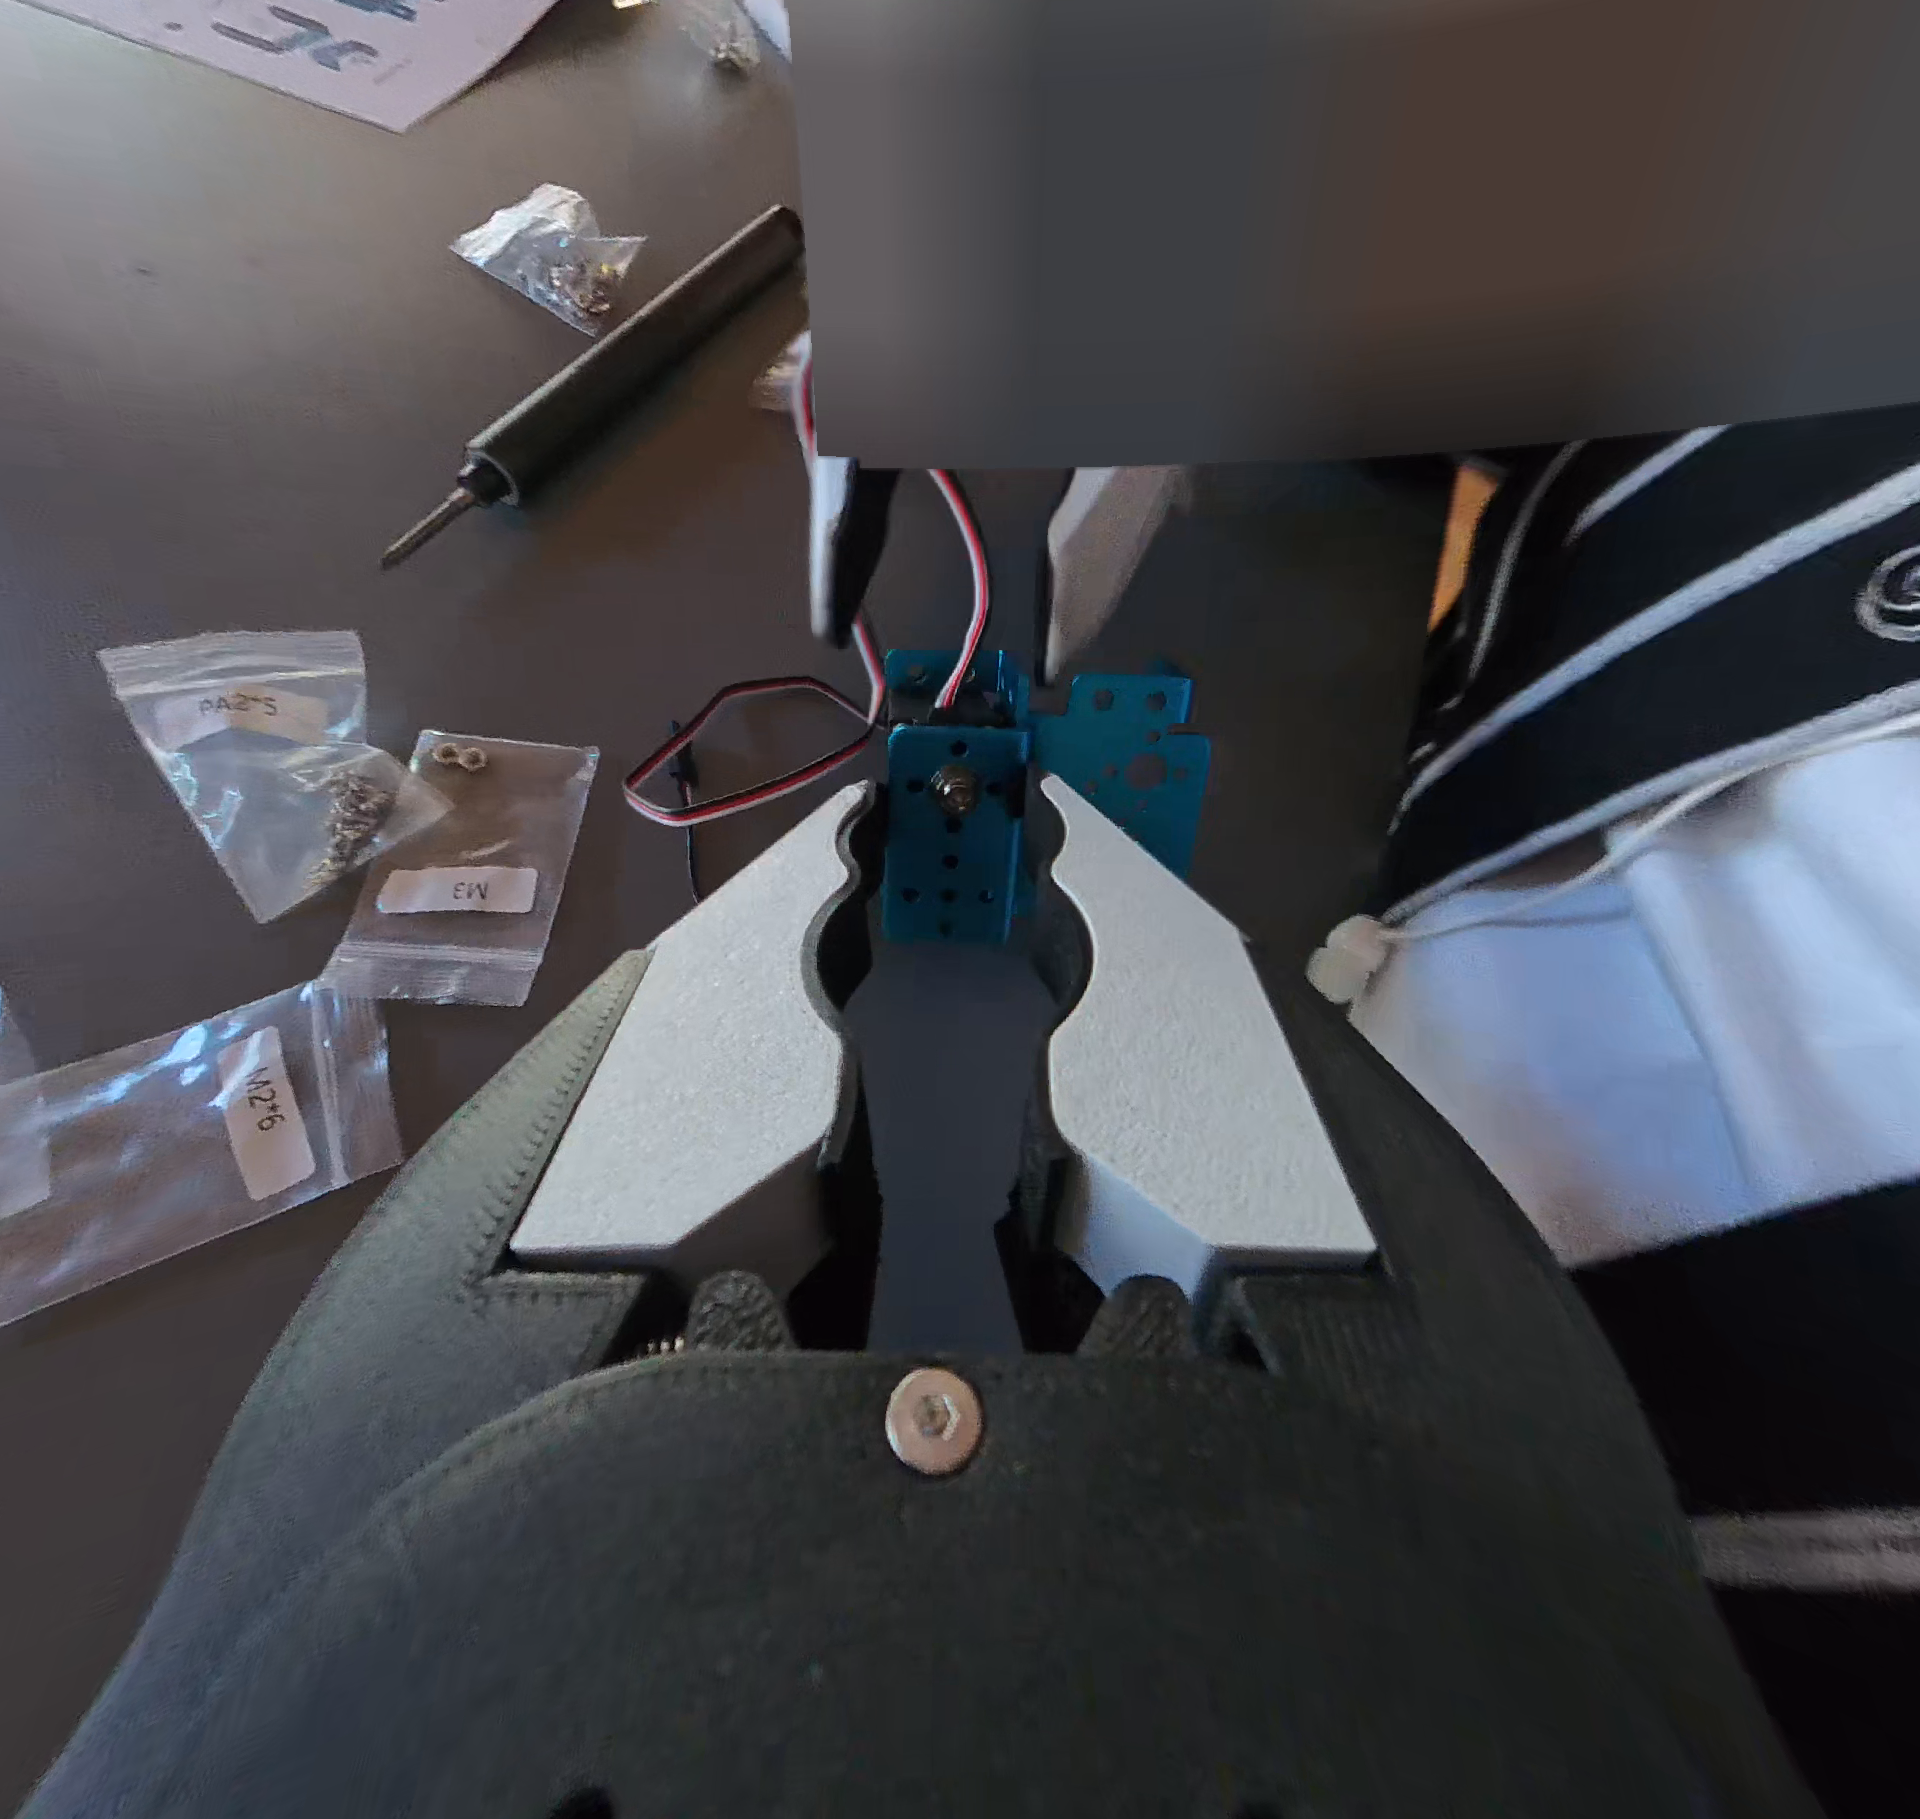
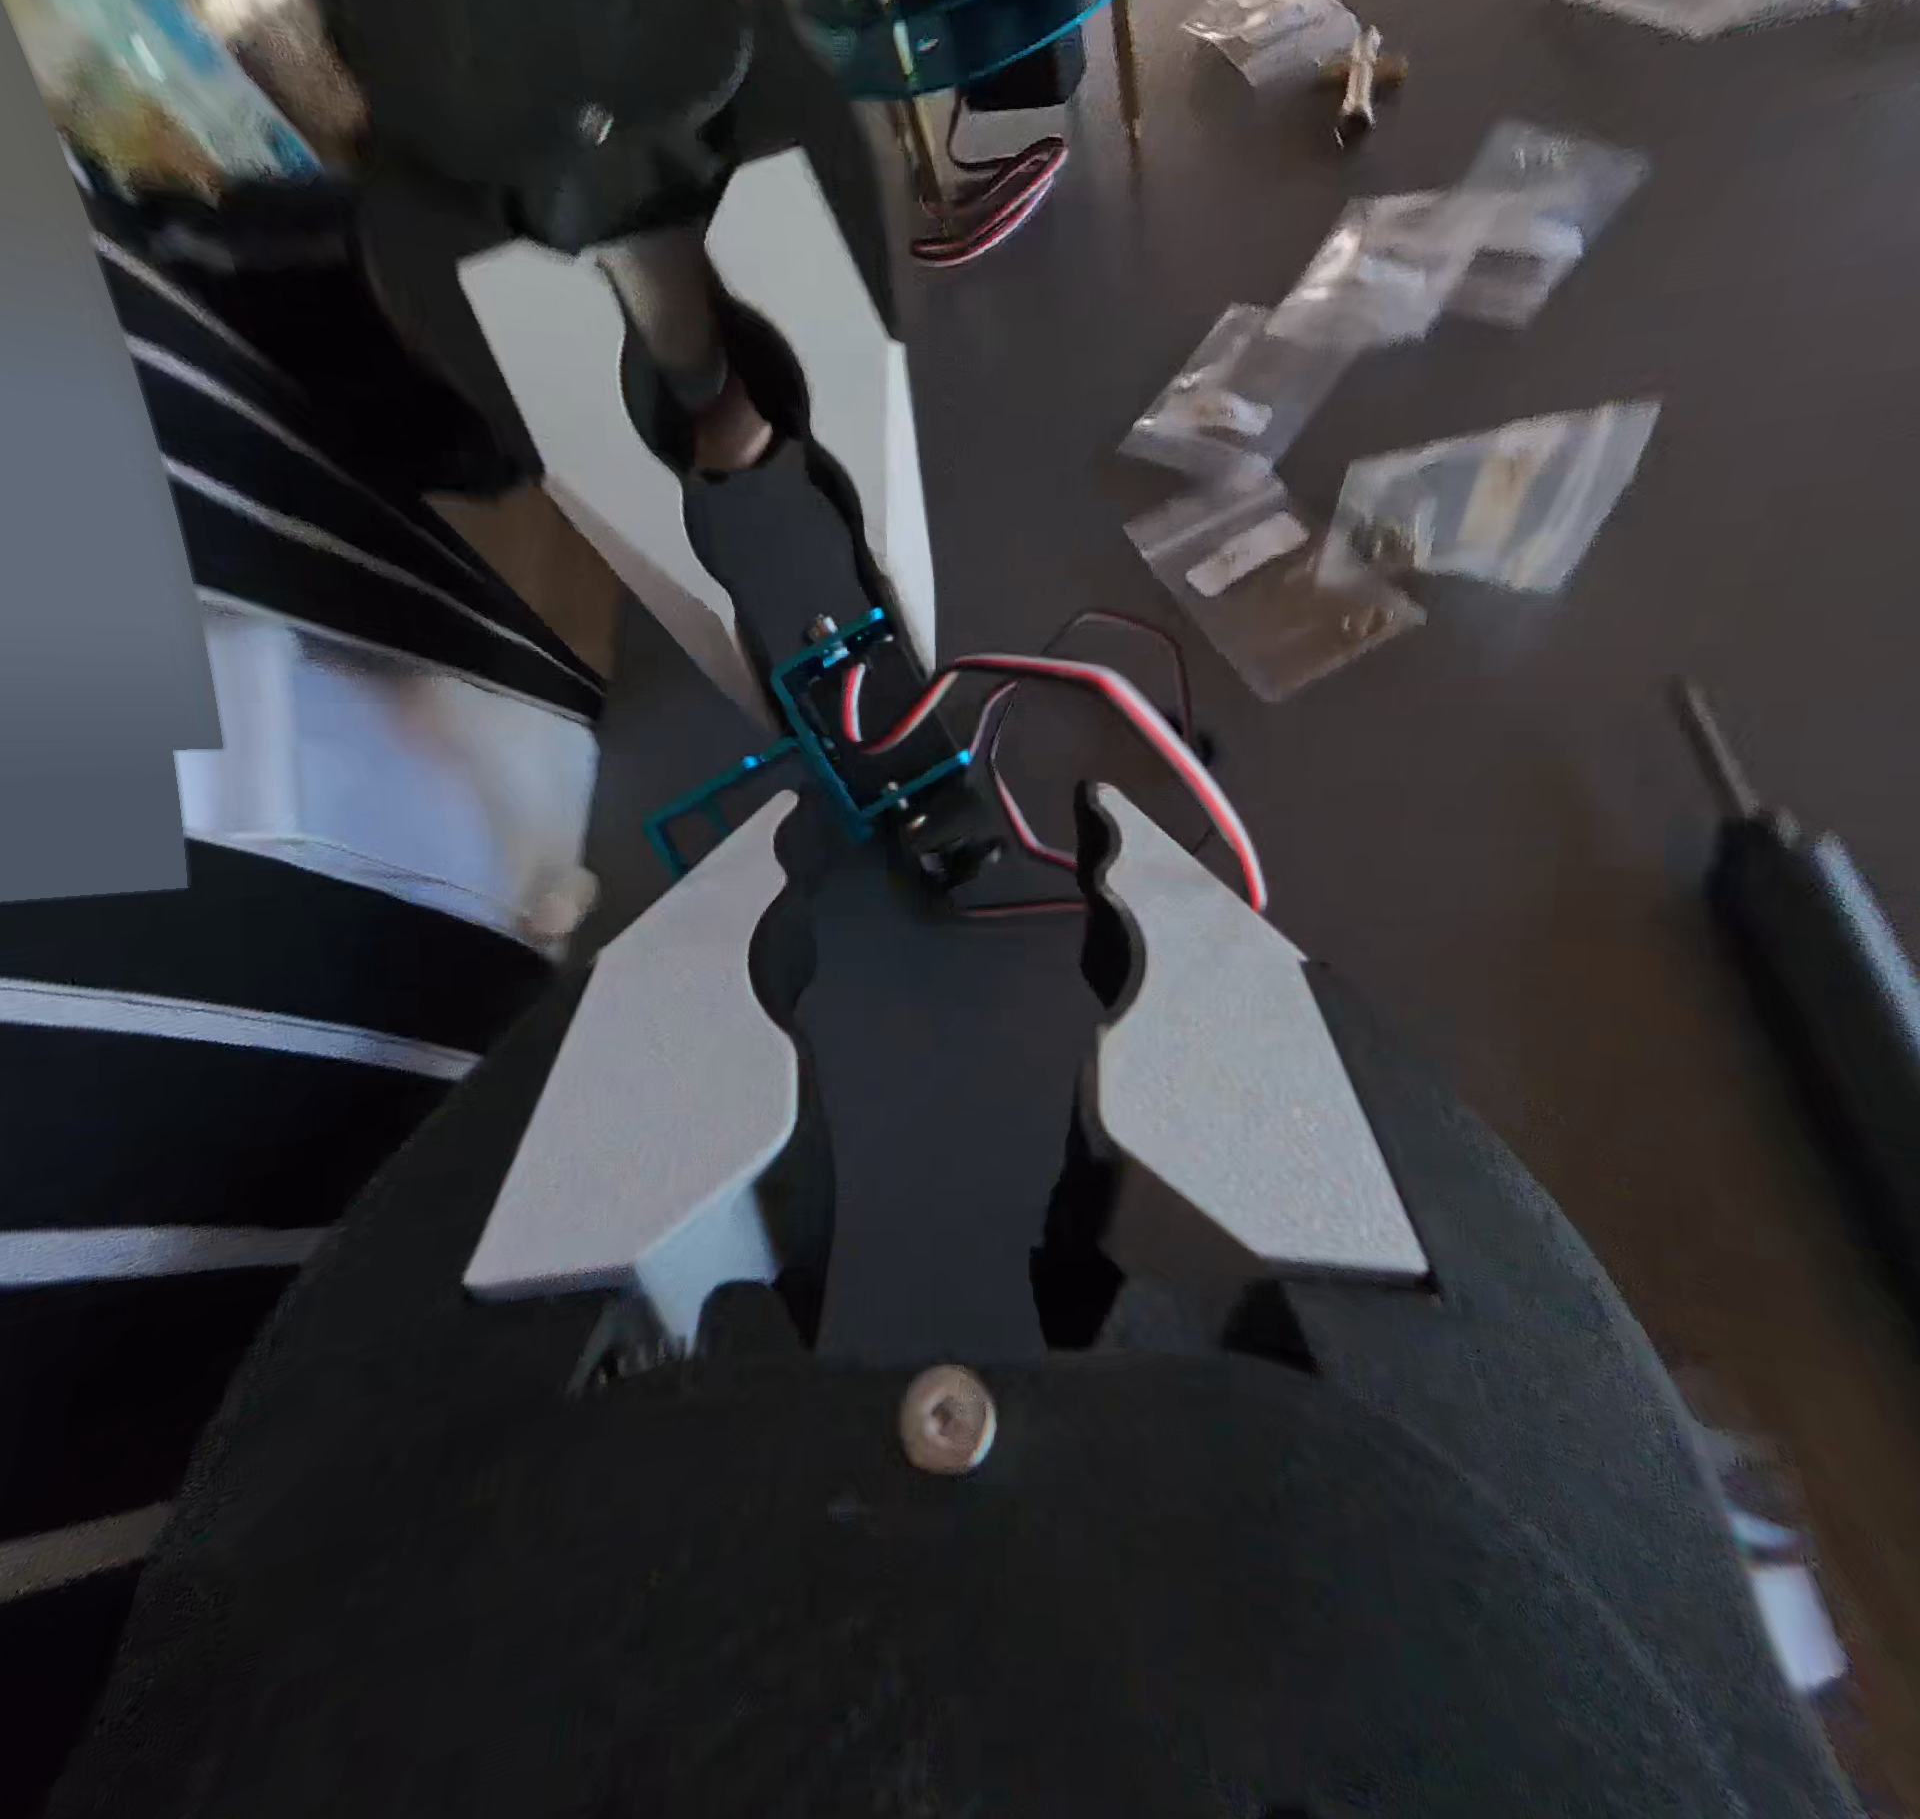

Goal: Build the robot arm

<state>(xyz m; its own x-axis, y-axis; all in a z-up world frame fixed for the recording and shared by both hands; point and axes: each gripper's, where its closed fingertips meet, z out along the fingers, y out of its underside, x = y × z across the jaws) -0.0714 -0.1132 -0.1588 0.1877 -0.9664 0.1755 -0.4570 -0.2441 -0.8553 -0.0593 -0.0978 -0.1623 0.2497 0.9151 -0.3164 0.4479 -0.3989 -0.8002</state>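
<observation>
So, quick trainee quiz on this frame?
1. True or false: the screwdriver lies loose on the table.
2. What colour is the bracket: A red, B blue, C yellow?
3. Fill in: the left hand-held gripper has its fingers on either side of the ___.
Key: 1 true; 2 B; 3 bracket.

Left gripper [image 1: 954, 795], white angular fingers on a black body, jaws parted around a narrow gap, angled downward. Right gripper [image 2: 940, 803], same build, jaws apart, facing the left gripper tip to tip.
</observation>
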